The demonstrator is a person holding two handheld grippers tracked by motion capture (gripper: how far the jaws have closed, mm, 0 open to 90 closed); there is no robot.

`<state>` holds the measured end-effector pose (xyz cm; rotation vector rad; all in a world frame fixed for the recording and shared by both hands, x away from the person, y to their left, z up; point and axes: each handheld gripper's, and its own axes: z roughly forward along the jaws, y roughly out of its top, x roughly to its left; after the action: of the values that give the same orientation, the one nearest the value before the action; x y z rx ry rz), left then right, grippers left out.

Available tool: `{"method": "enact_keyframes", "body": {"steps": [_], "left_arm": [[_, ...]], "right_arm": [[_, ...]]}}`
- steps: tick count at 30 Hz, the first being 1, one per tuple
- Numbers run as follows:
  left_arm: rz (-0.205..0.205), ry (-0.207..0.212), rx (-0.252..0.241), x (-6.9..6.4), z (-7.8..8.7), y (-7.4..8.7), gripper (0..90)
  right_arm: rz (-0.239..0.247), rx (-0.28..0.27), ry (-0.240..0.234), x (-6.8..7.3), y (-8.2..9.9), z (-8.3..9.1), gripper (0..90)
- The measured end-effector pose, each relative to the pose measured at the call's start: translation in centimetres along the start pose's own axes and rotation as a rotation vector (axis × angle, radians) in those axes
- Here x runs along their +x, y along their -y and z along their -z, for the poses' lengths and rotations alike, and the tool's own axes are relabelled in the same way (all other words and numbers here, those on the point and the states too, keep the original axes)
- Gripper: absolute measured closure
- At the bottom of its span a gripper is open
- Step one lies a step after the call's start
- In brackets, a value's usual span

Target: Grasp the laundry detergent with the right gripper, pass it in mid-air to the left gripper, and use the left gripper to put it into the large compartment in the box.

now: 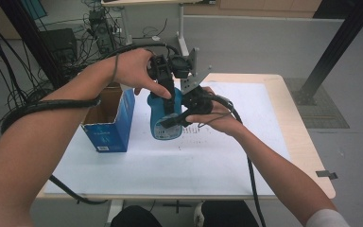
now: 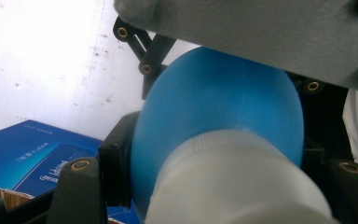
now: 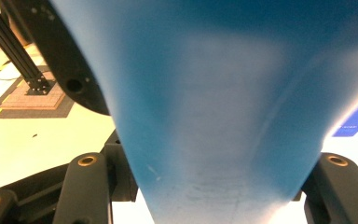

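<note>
While both tools clamp it, smooth rounded blue bottle (image 1: 163,118) stands.

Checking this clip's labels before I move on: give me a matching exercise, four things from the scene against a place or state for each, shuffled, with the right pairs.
Things
1. blue bottle
2. blue carton
3. left gripper
4. right gripper

Places or states
A. stands open-topped on the table, to the left of the bottle in the high view
B. shut on the bottle's upper part, near its white cap
C. held above the white table top by both grippers
D. shut on the bottle's body from the side

Pairs: 1-C, 2-A, 3-B, 4-D
</note>
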<state>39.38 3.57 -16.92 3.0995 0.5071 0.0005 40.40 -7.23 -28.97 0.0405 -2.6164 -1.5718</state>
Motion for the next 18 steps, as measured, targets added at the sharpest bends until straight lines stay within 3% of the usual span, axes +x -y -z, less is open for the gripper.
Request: {"method": "enact_keyframes", "body": {"steps": [9,11,12,18], "left_arm": [[0.005,0.006,-0.006,0.1,0.0,0.1,36.1],[0.011,0.012,-0.022,0.3,0.2,0.3,36.1],[0.014,0.012,-0.026,0.4,0.3,0.4,36.1],[0.050,-0.008,-0.016,1.0,0.7,0.9,36.1]], "right_arm": [[0.009,-0.005,0.001,-0.1,0.0,-0.2,39.1],[-0.029,-0.008,-0.010,0.0,0.2,-0.1,33.0],[-0.026,-0.007,-0.005,-0.1,0.3,-0.1,31.4],[-0.074,0.019,0.009,-0.4,1.2,1.1,27.1]]}}
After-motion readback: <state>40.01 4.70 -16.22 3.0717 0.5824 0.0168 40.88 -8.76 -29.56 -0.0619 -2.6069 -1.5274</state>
